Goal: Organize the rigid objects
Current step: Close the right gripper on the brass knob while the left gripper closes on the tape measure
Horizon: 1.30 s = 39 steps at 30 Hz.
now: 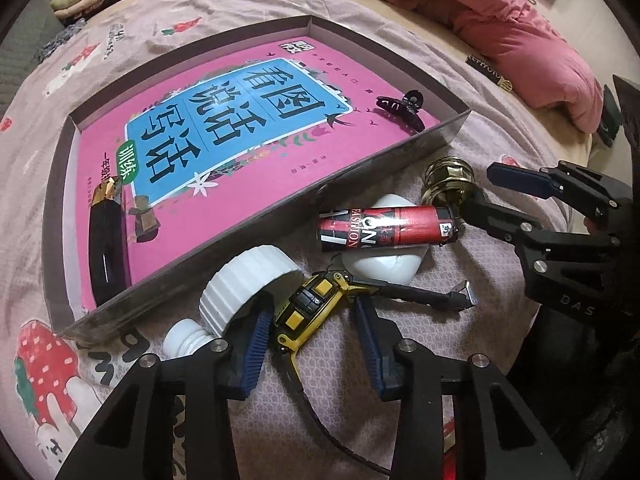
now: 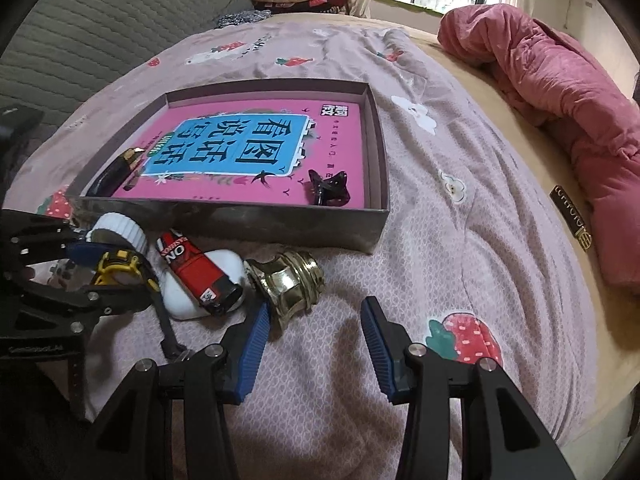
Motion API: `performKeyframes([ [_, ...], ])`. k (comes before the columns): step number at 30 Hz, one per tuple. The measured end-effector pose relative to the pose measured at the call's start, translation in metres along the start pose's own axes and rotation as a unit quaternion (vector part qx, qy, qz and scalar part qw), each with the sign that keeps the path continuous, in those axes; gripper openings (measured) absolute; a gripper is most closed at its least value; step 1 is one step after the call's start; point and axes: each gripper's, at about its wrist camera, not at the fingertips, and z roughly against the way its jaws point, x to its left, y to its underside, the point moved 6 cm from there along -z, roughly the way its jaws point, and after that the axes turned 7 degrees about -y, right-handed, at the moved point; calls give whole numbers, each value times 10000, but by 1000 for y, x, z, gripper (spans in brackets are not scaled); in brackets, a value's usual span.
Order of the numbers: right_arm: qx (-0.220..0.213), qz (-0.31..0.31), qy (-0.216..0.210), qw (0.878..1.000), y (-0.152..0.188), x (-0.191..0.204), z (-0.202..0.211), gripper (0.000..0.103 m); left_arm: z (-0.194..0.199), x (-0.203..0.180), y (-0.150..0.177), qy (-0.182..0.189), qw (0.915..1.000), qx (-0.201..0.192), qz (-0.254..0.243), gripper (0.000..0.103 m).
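A bed covered by a mauve quilt (image 2: 440,240) printed with strawberries is holding a shallow grey box (image 2: 240,216) at twelve o'clock and a cluster of small hard things just in front of it. The left tool (image 1: 312,320) is pointing steeply down with a yellow-and-black watch (image 1: 316,300) between its blue pads; the pads are standing close on either side of the watch case, but a firm grip cannot be told. The right tool (image 2: 316,344) is hanging open over bare quilt, its left pad just beside a brass knob (image 2: 288,284) at eleven o'clock. The watch is looking light and stiff at the case with a floppy strap, so the case sides are seeming the best hold. The knob is likely heavy, smooth and slippery; its narrow waist is seeming the surest place. A red-and-black tube (image 1: 388,226) reading "FASHION" is lying across a white soap-like lump (image 1: 384,268), and a ribbed white cap (image 1: 244,284) is sitting at nine o'clock from the watch. Inside the box, a pink book (image 1: 224,132) bearing large Chinese characters is lying flat, with a black hair clip (image 1: 400,108) and a dark gold-tipped case (image 1: 106,236) on it. A label on the mattress edge is too blurred to read.
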Motion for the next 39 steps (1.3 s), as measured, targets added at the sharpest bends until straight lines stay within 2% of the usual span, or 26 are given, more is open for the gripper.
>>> performKeyframes([
  [5, -191, -220, 89, 9995, -5, -10, 0, 47, 2, 0, 0, -16, 10000, 2, 12, 38],
  [8, -156, -408, 45, 9990, -6, -18, -5, 46, 1, 1, -1, 18, 10000, 18, 52, 38],
  [14, -102, -345, -12, 9994, -9, -16, -19, 23, -1, -2, -3, 22, 10000, 72, 41, 38],
  [15, -140, -299, -13, 9995, -9, -16, -20, 15, -2, -2, -4, 19, 10000, 71, 48, 38],
  [16, -164, -273, -26, 9995, -8, -16, -20, 13, -2, -2, -4, 2, 10000, 67, 52, 38],
  [21, -261, -406, -202, 9986, -3, -23, -16, 10, -3, -5, -4, -96, 9999, 40, 86, 38],
  [25, -247, -399, -290, 9985, 2, -25, -15, 10, -3, -6, -1, -126, 9998, 71, 103, 34],
  [39, -303, -326, -318, 9985, 3, -22, -11, 10, -6, -11, 10, -202, 9992, 313, 116, 27],
])
